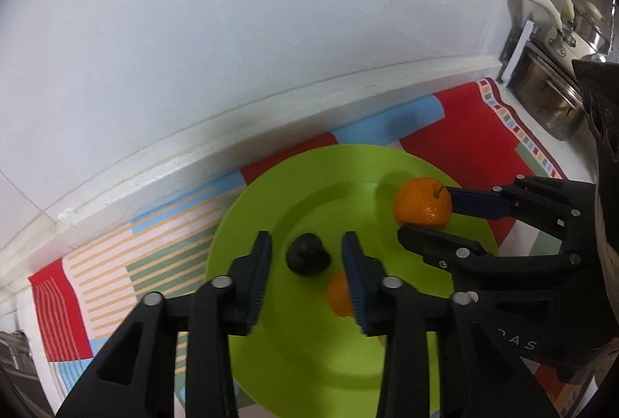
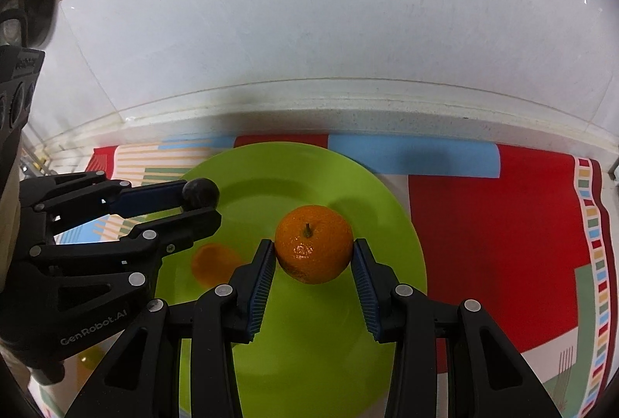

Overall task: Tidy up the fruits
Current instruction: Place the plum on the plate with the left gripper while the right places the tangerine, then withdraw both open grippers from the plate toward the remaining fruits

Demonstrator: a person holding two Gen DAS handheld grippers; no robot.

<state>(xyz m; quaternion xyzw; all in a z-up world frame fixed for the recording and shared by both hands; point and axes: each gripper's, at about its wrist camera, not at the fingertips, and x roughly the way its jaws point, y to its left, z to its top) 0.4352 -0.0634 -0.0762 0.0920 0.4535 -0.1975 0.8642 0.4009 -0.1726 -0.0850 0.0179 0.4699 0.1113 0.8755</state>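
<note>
- Green plate [image 2: 216, 166] sits on a striped mat [image 2: 503, 224] by the white wall.
- Right gripper [image 2: 314, 255] clamps the stemmed orange [image 2: 314, 249] between both pads, over the plate.
- Left gripper [image 1: 306, 247] hangs wide apart above a dark fruit [image 1: 307, 255] lying on the plate.
- Second orange [image 1: 339, 295] lies just beside, partly hidden.
</note>
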